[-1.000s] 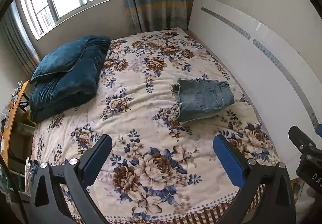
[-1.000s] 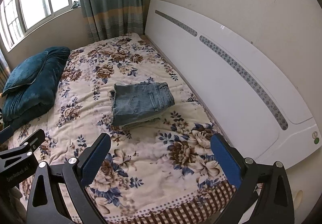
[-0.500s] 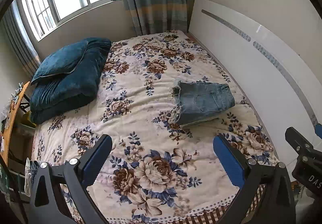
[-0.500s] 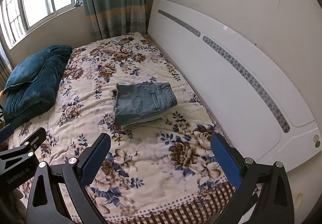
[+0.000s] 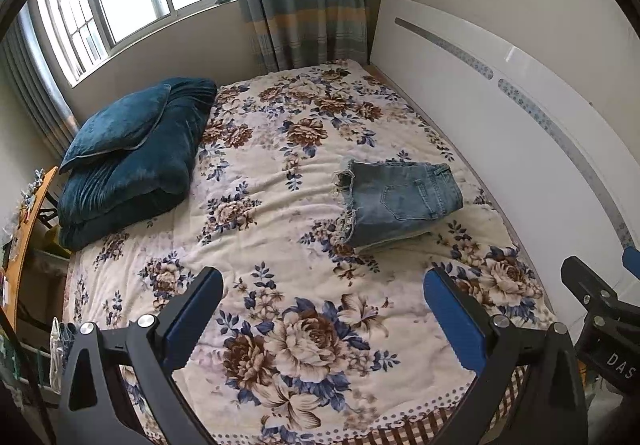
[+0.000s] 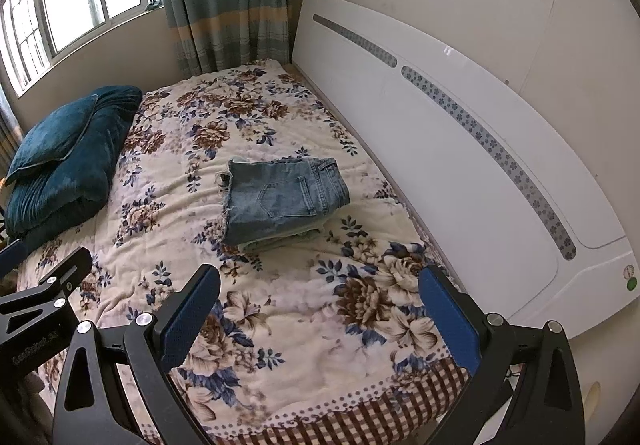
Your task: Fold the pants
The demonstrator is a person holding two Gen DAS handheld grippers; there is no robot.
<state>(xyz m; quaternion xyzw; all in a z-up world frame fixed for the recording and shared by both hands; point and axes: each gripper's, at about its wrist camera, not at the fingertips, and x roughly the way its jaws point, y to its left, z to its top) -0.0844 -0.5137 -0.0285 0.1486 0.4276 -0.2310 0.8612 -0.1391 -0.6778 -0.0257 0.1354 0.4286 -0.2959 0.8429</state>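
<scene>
Since the earlier frames both grippers have been drawn slightly back and up from the bed, so the folded pants are seen a little smaller and further up in each view, while the garment itself has not been shifted. By the left gripper nothing is held; its jaws are spread wide apart across the lower part of the frame, and the same is true of the right gripper, whose jaws are likewise wide apart and empty. The pants are seen as a compact denim bundle lying on the floral blanket of the bed, right of centre in the left wrist view and just above centre in the right wrist view, near the white headboard but not touching it. A back pocket is turned upward, a frayed hem is shown on the bundle's left edge, and several layers are visible at its near edge. The folding is judged to be finished or nearly so, with at most some tidying left. How evenly the lower layers are stacked cannot be made out, the far side of the bundle is hidden, and the dark blue quilt and pillow at the left are untouched.
</scene>
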